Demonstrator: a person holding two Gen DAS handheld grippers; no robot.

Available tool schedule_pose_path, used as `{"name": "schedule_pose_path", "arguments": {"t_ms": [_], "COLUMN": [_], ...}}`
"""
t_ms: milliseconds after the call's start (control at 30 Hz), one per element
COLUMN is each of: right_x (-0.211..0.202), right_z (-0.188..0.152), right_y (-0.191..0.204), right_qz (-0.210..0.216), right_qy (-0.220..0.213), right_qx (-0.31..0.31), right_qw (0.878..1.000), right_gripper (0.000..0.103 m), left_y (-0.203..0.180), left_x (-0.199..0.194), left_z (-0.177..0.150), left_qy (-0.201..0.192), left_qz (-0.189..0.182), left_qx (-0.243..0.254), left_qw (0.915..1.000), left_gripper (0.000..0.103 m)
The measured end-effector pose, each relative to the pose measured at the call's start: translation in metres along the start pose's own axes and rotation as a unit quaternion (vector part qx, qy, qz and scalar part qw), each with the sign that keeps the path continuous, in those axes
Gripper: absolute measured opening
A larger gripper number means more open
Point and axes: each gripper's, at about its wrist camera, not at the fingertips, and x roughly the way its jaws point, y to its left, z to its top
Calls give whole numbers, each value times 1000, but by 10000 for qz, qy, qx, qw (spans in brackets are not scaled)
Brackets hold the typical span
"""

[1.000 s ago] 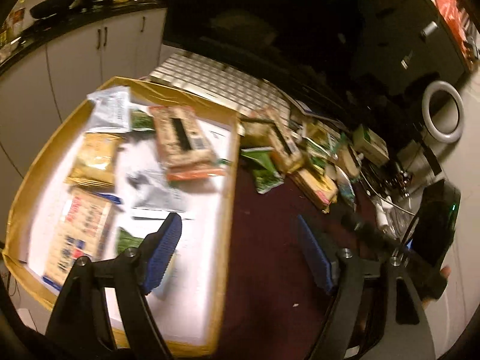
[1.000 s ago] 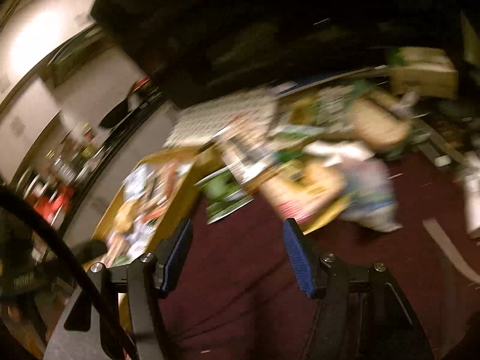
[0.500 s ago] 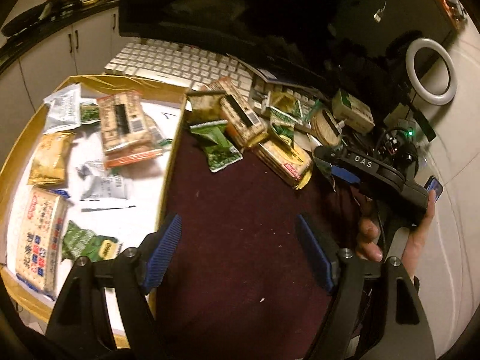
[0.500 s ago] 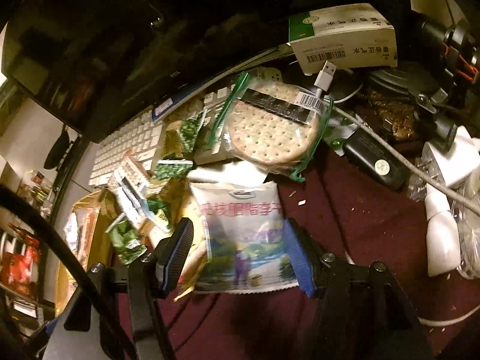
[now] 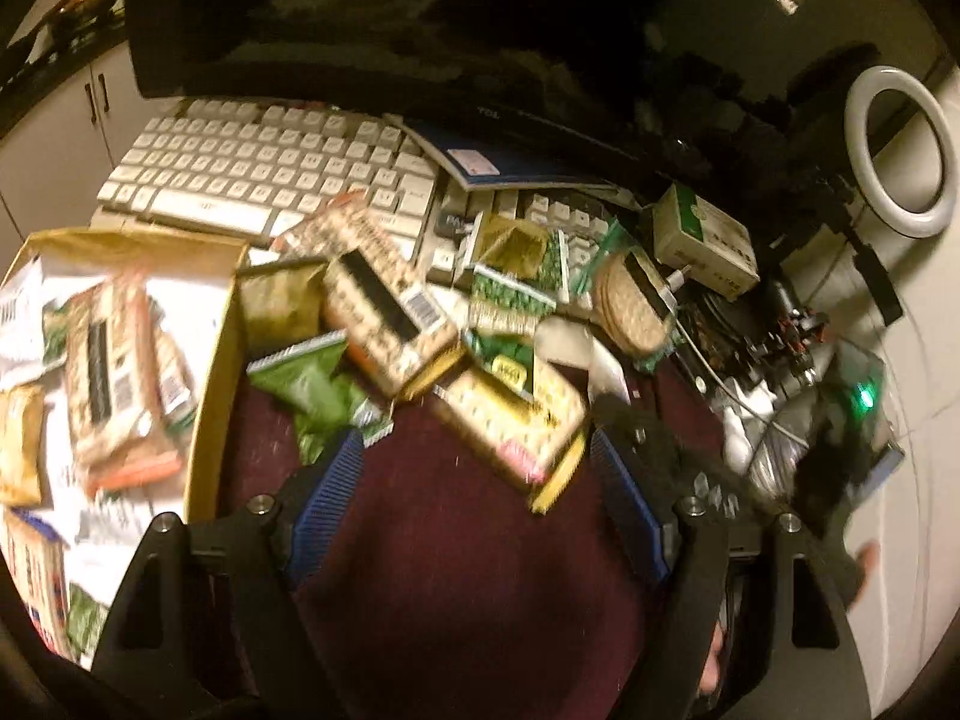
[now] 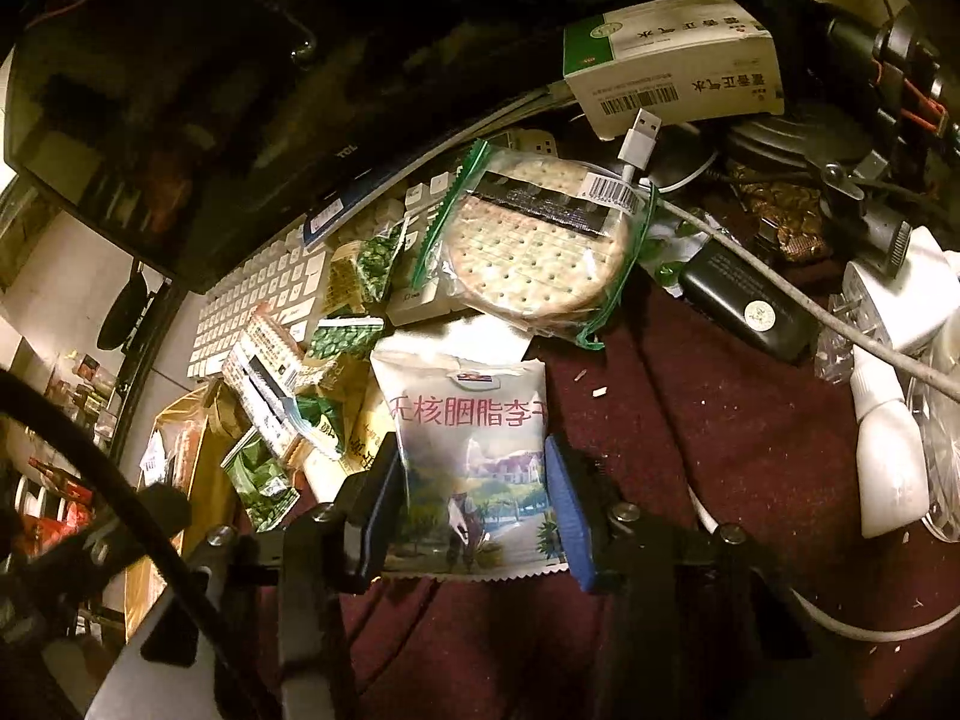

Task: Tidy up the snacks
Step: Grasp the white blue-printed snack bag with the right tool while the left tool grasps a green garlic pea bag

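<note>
On the left, the gold box point(image 5: 210, 420) already has snacks in it, and the left gripper point(image 5: 480, 510) hangs wide open over the dark red tabletop point(image 5: 450, 570) with nothing in it. On the right, the right gripper point(image 6: 474, 504) squeezes both sides of the white plum bag point(image 6: 474, 450) lying on the tabletop (puffy, light, crinkly, so probably slippery), and the flat sealed edge looks like the safest place to pinch.
</note>
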Motion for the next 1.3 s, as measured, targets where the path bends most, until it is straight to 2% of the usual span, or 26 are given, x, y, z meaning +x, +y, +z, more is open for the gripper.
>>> {"name": "schedule_pose_path", "arguments": {"t_ms": [233, 467, 533, 567, 700, 900, 1067, 1300], "right_x": [-3, -1, -1, -1, -2, -6, -11, -3], "right_z": [-2, -3, -3, -2, -3, -6, -10, -23], "right_y": [2, -1, -2, -1, 0, 13, 29, 59], "right_qz": [37, -14, -4, -6, 49, 125, 330, 540], "right_qy": [-67, -37, -37, -37, -42, -223, -352, -288], "right_qx": [20, 74, 79, 79, 69, -211, -580, -1223], "right_qw": [10000, 10000, 10000, 10000, 10000, 9994, 9971, 9906], "right_gripper": [45, 45, 45, 45, 45, 45, 45, 45], "left_y": [-5, -26, -25, -23, -22, -13, -1, 25], "left_x": [41, 76, 83, 84, 73, 35, 3, -32], "left_z": [33, 50, 49, 49, 44, 27, 1, -41], "left_qy": [355, 553, 639, 639, 426, 164, 16, -70], "left_qz": [101, 423, 430, 425, 446, 318, 120, -81], "left_qx": [-55, 614, 594, 564, 518, 399, 230, -176], "left_qw": [9993, 9957, 9953, 9955, 9967, 9986, 9997, 9998], "left_gripper": [76, 53, 41, 40, 37, 37, 37, 37]}}
